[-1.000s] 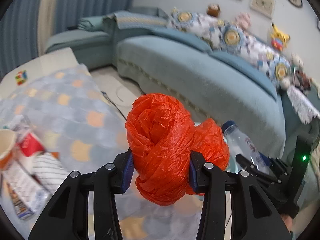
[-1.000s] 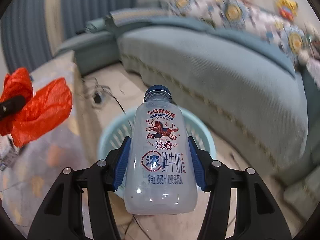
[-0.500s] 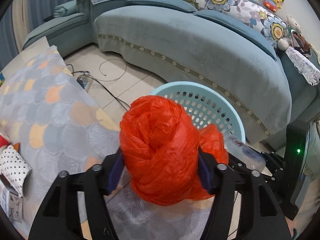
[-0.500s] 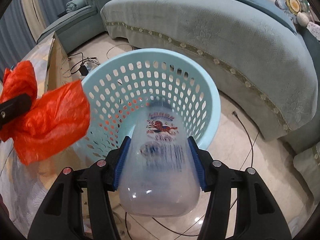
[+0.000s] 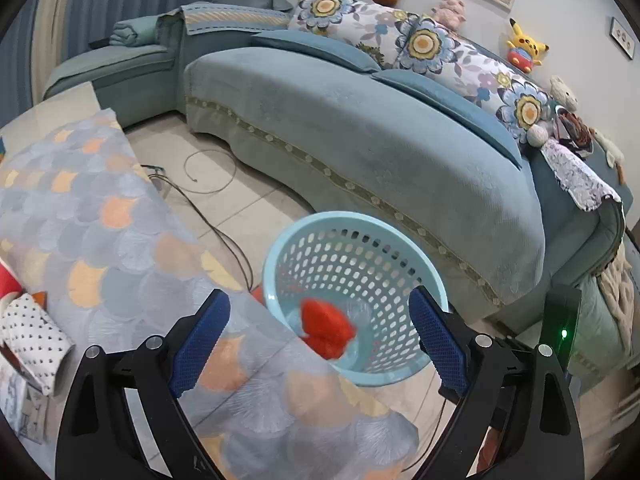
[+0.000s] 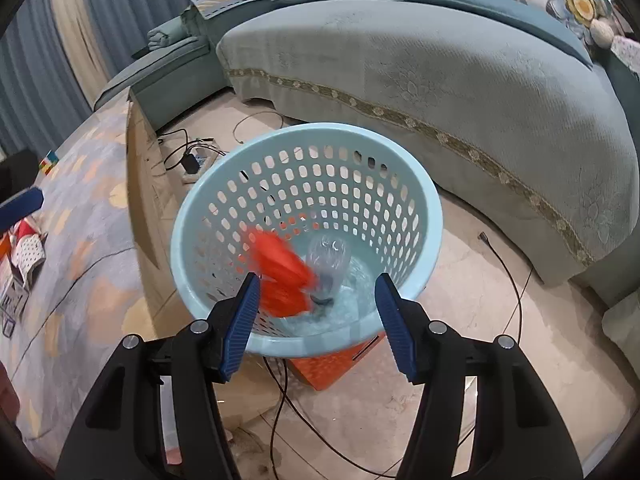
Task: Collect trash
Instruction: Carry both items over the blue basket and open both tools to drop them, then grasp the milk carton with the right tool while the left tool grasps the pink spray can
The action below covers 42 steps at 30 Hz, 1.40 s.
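With my left gripper (image 5: 318, 342) just spread wide and right gripper (image 6: 316, 322) parted, both empty, I'd hold above the laundry basket (image 6: 434, 224) until the orange bag (image 6: 282, 274) and bottle (image 6: 330, 258) settle.

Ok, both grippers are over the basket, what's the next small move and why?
Probably swing the left gripper back over the table toward the dotted wrapper. Its jaws have just been opening and nothing sits between them; the red bag and bottle are already in the basket.

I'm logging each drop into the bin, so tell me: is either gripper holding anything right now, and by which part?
Nothing is held. The left gripper and the right gripper are open; the orange bag and bottle are in the basket.
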{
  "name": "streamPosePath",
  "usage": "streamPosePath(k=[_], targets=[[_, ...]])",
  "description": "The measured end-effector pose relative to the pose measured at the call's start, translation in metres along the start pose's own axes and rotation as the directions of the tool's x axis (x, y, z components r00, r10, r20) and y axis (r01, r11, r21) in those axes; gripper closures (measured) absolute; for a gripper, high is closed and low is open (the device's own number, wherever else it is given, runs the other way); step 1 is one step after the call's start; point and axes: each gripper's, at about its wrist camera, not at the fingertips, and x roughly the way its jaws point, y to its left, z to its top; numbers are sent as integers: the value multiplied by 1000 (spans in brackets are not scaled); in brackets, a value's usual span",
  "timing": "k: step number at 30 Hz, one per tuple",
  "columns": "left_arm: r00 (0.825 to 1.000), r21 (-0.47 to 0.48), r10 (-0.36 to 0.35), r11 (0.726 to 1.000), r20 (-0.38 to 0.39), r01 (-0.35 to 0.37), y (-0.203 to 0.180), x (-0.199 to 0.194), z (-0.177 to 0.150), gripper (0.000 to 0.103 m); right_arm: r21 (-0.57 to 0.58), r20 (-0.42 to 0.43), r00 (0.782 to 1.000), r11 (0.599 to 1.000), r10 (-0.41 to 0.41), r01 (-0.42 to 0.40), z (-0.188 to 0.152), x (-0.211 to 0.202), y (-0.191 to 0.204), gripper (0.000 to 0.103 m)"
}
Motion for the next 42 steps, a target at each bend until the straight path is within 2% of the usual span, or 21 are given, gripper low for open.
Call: streamPosePath(k=[5,9,13,18,23,25,29,33,35,37,39,42], targets=[[1000,-7,19,1000,24,-19,7,-17,3,14,-55,29,999,998,27,-25,-3,-11,18,47],[998,-16,26,1000,60,-25,18,-45,3,14,-127,78,992,988,101,-91,-3,-27,45,47],[992,-37,63,998,110,-60,36,-81,-1,14,-212,114,978,966,175,-149,-2,-43,82,47],[972,-124,129,987,194,-107,77,-139,-7,14,-301,130,954,928,270,-221,4,-59,133,47],[932,-235,266,949,246,-208,135,-198,-24,14,-405,112,923,865,369,-297,4,-74,197,47],[913,-284,333,922,235,-264,161,-215,-30,14,-449,92,909,831,408,-328,2,-76,225,47],[870,-391,458,845,180,-364,224,-244,-46,14,-556,42,881,743,472,-372,-6,-77,287,47],[847,-421,523,792,95,-442,274,-249,-60,16,-608,-37,856,668,515,-429,-16,-66,335,47],[845,-415,531,783,59,-464,294,-245,-68,20,-626,-75,850,639,521,-446,-20,-57,354,47],[851,-417,525,781,34,-465,310,-238,-73,24,-640,-93,854,626,511,-444,-23,-47,365,47],[864,-426,504,785,19,-449,325,-230,-78,26,-643,-117,856,618,504,-452,-23,-34,374,41],[872,-448,490,780,2,-437,341,-218,-81,26,-652,-130,863,613,488,-446,-23,-21,381,33]])
